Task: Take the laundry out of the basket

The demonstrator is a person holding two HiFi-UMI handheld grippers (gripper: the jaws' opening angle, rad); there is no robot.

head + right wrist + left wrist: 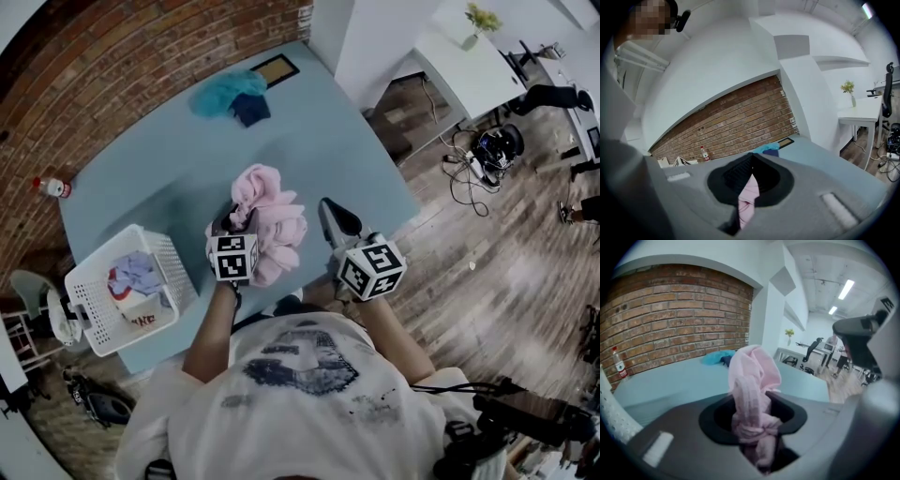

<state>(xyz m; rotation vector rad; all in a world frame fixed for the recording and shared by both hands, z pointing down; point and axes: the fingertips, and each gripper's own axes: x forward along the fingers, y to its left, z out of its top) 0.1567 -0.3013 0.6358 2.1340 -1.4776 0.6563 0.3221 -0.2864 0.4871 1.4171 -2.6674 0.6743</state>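
Toward six o'clock on worktop (pixel 187 159), left tool (pixel 234 221) and right tool (pixel 332 216) are each pinching pink garment (pixel 274 214).

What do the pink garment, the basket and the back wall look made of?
Pink garment: soft matte fabric, limp folds, faint woven check; possibly cotton, unconfirmed. Basket: white plastic by the look, rigid walls with a grid of holes. Wall: exposed red brick, pale mortar joints, rough matte.
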